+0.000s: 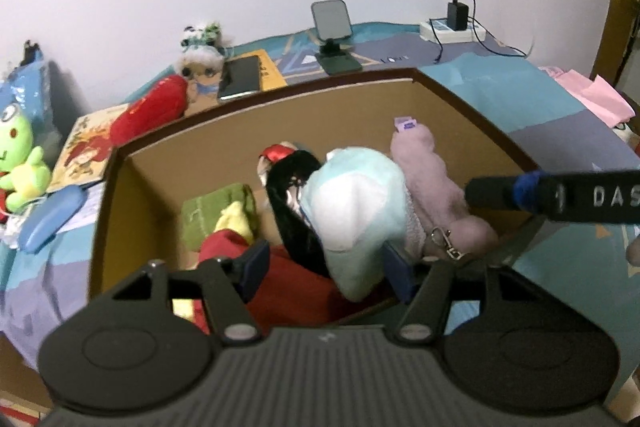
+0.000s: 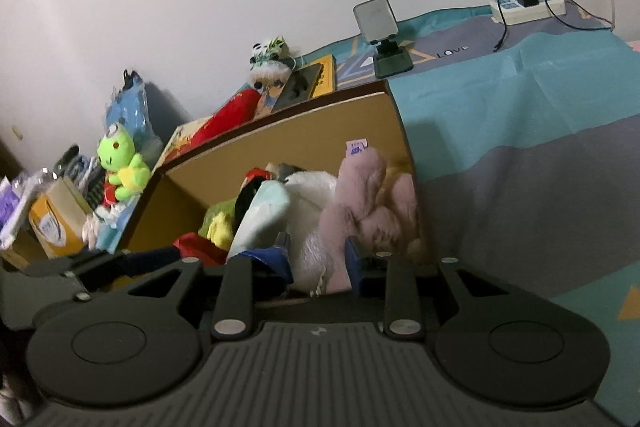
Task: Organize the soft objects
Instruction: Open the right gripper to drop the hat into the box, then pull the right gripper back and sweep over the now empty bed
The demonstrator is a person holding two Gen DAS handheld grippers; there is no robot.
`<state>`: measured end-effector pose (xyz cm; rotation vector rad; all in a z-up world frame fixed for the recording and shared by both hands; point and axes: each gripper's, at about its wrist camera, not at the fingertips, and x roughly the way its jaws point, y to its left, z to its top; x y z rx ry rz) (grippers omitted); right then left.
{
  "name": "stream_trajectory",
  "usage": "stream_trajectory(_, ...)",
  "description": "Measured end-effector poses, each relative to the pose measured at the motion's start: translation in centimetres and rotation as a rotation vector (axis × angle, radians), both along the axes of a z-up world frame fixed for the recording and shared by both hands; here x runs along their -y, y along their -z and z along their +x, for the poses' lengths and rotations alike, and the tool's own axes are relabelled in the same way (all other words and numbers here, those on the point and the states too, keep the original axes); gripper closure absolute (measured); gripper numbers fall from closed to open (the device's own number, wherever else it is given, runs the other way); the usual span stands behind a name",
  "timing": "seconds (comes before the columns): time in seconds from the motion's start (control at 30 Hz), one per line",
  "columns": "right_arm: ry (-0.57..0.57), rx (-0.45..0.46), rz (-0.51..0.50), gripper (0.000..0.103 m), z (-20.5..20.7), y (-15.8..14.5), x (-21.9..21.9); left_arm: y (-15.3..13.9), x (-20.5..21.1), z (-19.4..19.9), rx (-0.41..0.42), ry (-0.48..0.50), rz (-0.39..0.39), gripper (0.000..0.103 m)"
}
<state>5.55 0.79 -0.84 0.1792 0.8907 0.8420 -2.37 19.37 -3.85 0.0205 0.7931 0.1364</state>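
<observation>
"LOVE" [image 2: 452, 52] is printed on the teal-and-grey bedsheet [image 2: 520, 115], and the right gripper's finger reaching into the left wrist view carries the letters "DAS" [image 1: 614, 195]. The left gripper [image 1: 326, 267] has its fingers spread wide on either side of a pale blue-and-white plush [image 1: 352, 199], pads not pressing it, while the right gripper [image 2: 318, 263] stands narrowly parted around white and pink fur; whether it pinches I cannot tell. The cardboard box [image 1: 256, 131] on the bed holds that plush, a pink plush [image 1: 432, 183] with a purple tag, a black-haired doll [image 1: 292, 187] and green, yellow and red soft toys.
</observation>
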Motion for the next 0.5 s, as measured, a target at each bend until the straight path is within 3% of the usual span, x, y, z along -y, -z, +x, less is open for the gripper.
stream_trajectory(0.3,-0.081,0.055,0.008,0.090,-1.8,-1.5,2.0,-2.3,2.5,-2.2,-0.020,-0.101,0.005,0.038)
stream_trajectory(0.5,-0.132,0.065,-0.008,0.089,-3.0,-1.6,3.6,-2.2,4.3,-3.7,-0.048,-0.180,-0.005,0.037)
